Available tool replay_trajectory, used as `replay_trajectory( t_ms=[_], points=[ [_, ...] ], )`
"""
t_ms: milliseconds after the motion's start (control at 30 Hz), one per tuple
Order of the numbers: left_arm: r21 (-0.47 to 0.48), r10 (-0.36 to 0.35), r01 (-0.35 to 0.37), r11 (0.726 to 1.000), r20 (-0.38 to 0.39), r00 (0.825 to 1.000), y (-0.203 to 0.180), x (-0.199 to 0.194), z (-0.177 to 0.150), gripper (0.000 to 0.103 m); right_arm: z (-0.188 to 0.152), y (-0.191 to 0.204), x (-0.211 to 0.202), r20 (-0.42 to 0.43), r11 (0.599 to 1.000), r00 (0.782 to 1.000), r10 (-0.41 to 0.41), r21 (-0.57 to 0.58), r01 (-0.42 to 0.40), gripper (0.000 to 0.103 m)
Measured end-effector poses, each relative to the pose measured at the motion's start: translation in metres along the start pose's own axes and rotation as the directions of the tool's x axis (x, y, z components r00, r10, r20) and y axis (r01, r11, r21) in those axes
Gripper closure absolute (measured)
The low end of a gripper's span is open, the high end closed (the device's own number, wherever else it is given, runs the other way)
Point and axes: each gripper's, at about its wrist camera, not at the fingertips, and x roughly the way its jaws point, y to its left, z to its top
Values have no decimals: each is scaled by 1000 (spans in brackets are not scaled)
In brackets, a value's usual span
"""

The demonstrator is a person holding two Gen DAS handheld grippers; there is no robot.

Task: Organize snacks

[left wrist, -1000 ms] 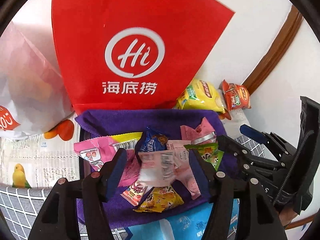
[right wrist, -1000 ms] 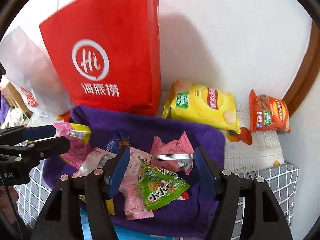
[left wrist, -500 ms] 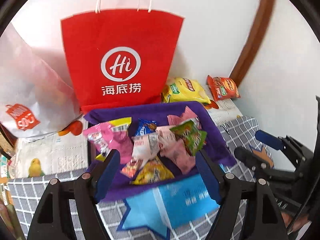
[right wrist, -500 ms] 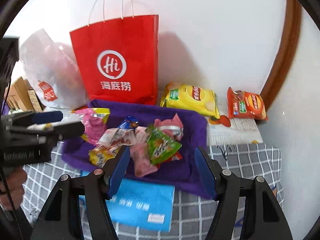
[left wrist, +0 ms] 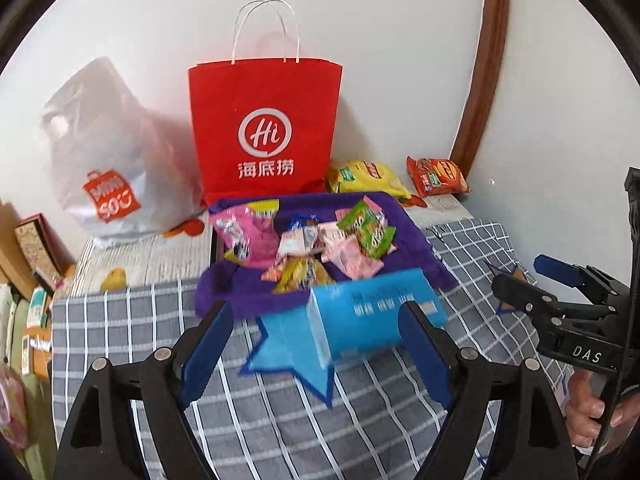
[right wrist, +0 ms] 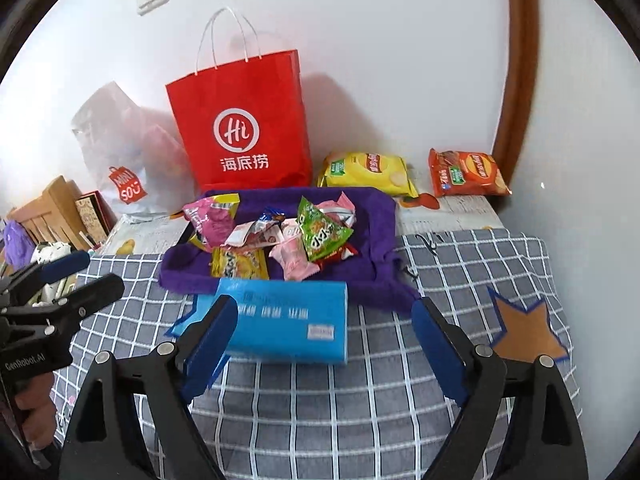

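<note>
Both sets of fingers were spread wide and carrying nothing: the left gripper [left wrist: 316, 344] hung over the checked cloth [left wrist: 132, 332], and the right gripper [right wrist: 324, 340] did the same, each seen off to the other's side. Straight ahead of the left gripper, between its blue pads [left wrist: 208, 352], lay the blue box [left wrist: 376, 316], sitting on a blue star patch [left wrist: 288, 356]; from the right wrist view that same box sat between the fingertips, closer to the left-hand pad. Just beyond the box was the purple towel [right wrist: 372, 216], and on it the snack pile [right wrist: 276, 236]: a pink packet [right wrist: 212, 220] at the far left, a yellow packet [right wrist: 240, 262] at the near edge, a green packet [right wrist: 322, 232] tilted on top toward the right, pale pink wrappers in between. Past the towel stood the red paper bag [right wrist: 244, 128], upright against the wall, with a white plastic bag [left wrist: 104, 152] to its left. Out beyond the right finger, two chip bags lay near the wall: the yellow chip bag [right wrist: 368, 170] and, further right, the orange chip bag [right wrist: 466, 172]. A brown star patch [right wrist: 524, 332] lay on the cloth just outside the right gripper's right finger.
</note>
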Motion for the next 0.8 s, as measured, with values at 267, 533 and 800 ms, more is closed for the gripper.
replay_trajectory(
  t_ms=[267, 533, 800],
  points=[
    [-2, 69, -69, 998, 47, 997, -20, -42, -35, 14, -40, 1, -43, 42, 995, 996, -84, -49, 86, 7],
    [19, 65, -68, 998, 116, 991, -42, -80, -47, 14, -54, -2, -80, 75, 999, 996, -48, -11, 48, 5],
    [2, 64, -65, 998, 115, 991, -41, -87, -46, 14, -59, -1, -91, 94, 999, 994, -47, -11, 48, 5]
  ],
)
